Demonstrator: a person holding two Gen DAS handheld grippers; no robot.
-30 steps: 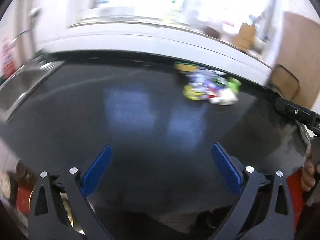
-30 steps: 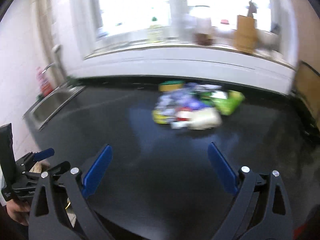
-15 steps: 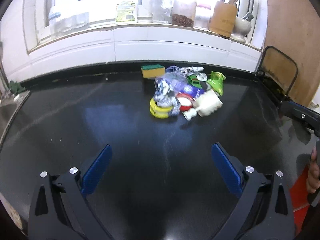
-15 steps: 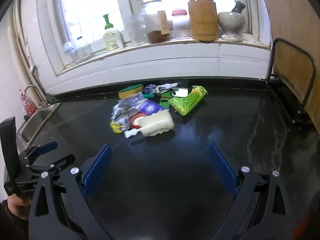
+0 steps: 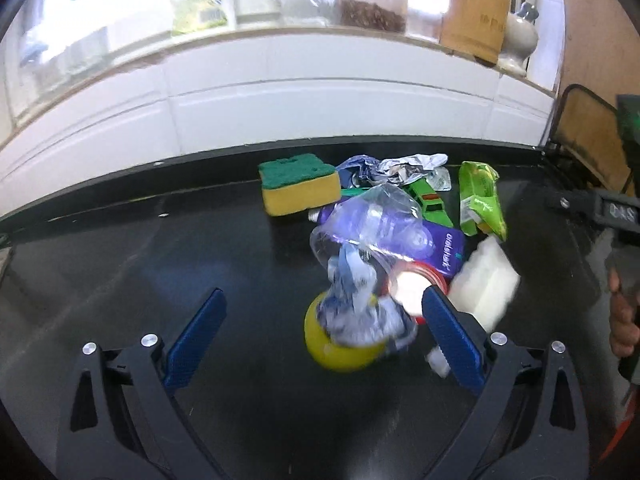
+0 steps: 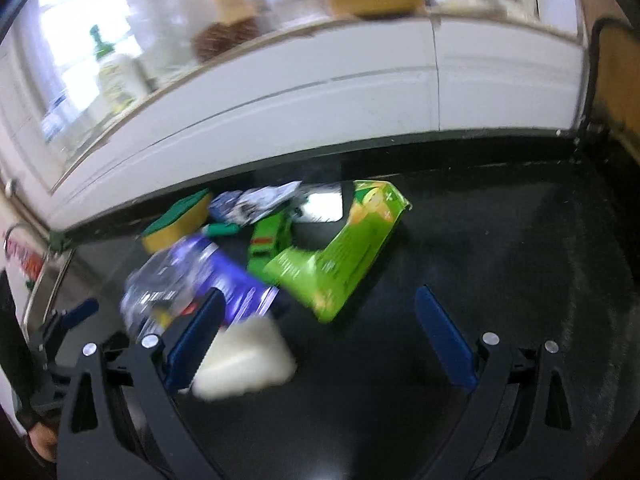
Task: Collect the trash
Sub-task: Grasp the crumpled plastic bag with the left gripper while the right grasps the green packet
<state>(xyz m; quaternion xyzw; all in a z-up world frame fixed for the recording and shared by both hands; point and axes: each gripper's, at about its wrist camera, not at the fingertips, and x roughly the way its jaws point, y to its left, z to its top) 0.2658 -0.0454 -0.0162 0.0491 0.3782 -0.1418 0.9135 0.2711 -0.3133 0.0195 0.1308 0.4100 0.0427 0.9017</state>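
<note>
Both tools have come in much closer to the trash pile since half a second ago; the pile was well ahead of the fingers, now it sits at the fingertips and looks far bigger in both wrist views. Left tool [image 5: 320, 326] stands wide, its jaws have just been closing a little, nothing gripped; the yellow round lid-like piece [image 5: 340, 350] and the crumpled clear plastic bag [image 5: 368, 240] lie between its blue pads, not pressed. Left to right on the glossy black desk [image 5: 140, 272] in the left wrist view: yellow sponge with green scouring top [image 5: 298, 188] near the back edge, crumpled foil wrapper [image 5: 400, 168] just beside it, purple carton [image 5: 448, 250] under the bag, red-rimmed white lid [image 5: 412, 288] touching the right pad, small green box [image 5: 430, 204], white plastic milk-type jug [image 5: 486, 284] blurred, lime-green snack pouch [image 5: 480, 200] at the pile's right. Person's hand [image 5: 622, 320] at the far right edge. Right tool [image 6: 318, 328] also wide, holding nothing; the white jug lies just beside its left pad, the green pouch ahead between the pads. Right view is motion-blurred. White tiled ledge [image 5: 320, 96] behind, with jars and a wooden utensil holder [image 5: 476, 20].
</note>
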